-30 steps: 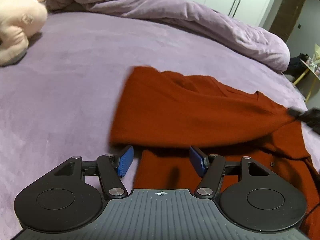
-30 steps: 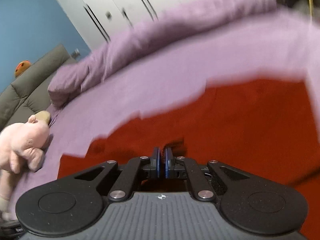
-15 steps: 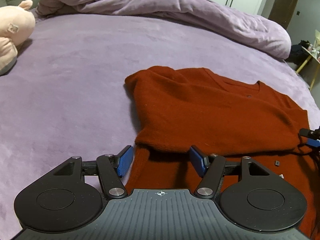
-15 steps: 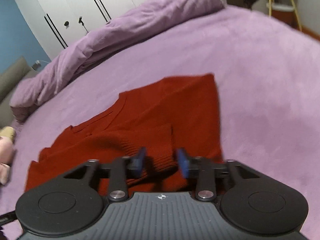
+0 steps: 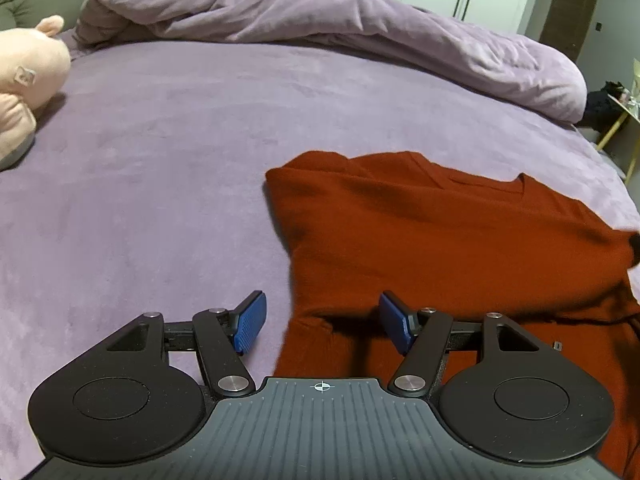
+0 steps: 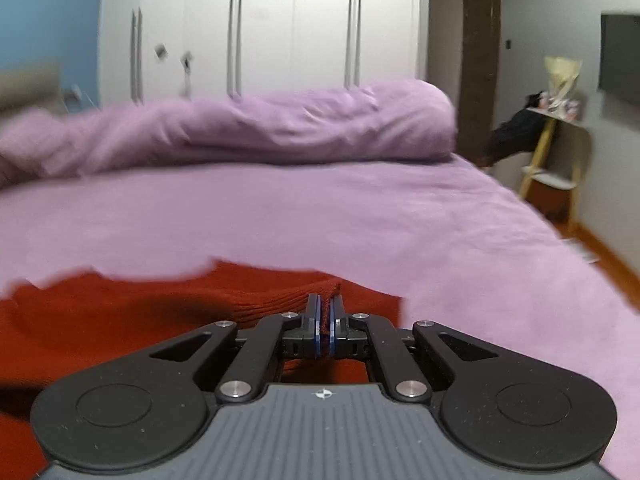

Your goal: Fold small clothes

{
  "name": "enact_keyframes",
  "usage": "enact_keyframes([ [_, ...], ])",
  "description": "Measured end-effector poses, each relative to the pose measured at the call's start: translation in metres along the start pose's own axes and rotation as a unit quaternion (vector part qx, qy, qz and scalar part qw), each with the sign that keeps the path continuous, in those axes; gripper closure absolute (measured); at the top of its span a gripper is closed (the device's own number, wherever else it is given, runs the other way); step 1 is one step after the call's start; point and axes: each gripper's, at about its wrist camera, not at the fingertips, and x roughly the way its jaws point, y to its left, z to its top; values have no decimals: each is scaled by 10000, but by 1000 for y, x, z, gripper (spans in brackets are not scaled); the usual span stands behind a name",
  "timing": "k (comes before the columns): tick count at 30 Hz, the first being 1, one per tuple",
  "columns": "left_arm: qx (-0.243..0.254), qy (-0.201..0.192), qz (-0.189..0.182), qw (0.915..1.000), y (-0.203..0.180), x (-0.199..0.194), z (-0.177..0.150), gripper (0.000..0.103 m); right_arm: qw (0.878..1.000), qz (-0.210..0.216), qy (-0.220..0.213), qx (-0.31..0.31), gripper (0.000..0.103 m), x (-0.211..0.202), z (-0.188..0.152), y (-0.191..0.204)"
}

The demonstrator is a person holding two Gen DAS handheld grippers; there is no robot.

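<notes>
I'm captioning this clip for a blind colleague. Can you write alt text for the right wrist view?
The right gripper is shut on a ribbed edge of a rust-red sweater lying on a purple bed. Behind it are a bunched purple duvet and white wardrobe doors; the picture is motion-blurred.

Rust-red knitted sweater (image 5: 460, 248) lies flat on purple velvety bedspread (image 5: 160, 184), right of centre in left wrist view; rolled purple duvet (image 5: 340, 28) behind it along far edge; pink plush toy (image 5: 24, 80) far left (well apart from sweater); white wardrobe doors (image 6: 280, 28) behind duvet; small wooden side table (image 6: 556, 152) right of bed.
</notes>
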Motion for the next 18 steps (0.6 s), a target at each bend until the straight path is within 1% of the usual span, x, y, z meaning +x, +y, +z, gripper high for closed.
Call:
enact_keyframes([
  [3,25,-5,-21,10000,-2,2,2,35,9992,99,346,176,99,14,-9,-7],
  [4,73,-13,-6,10000,-4,2,3,35,9989,46,428,178,99,17,-12,-7],
  [8,169,-70,49,9998,-8,3,9,35,9986,18,479,204,100,22,-16,-9],
  [12,192,-112,34,9997,-16,6,15,33,9991,-327,241,-76,103,25,-21,-9],
  [14,222,-98,28,9997,-20,10,17,33,9983,-422,407,50,103,34,-19,-16],
  [15,246,-101,1,9996,-22,12,19,33,9973,-504,485,208,102,34,-17,-21],
  [16,270,-106,-18,9996,-25,15,20,33,9970,-476,449,421,99,31,-15,-26],
  [18,307,-137,-49,9994,-32,22,25,33,9954,11,343,890,98,21,-12,-31],
])
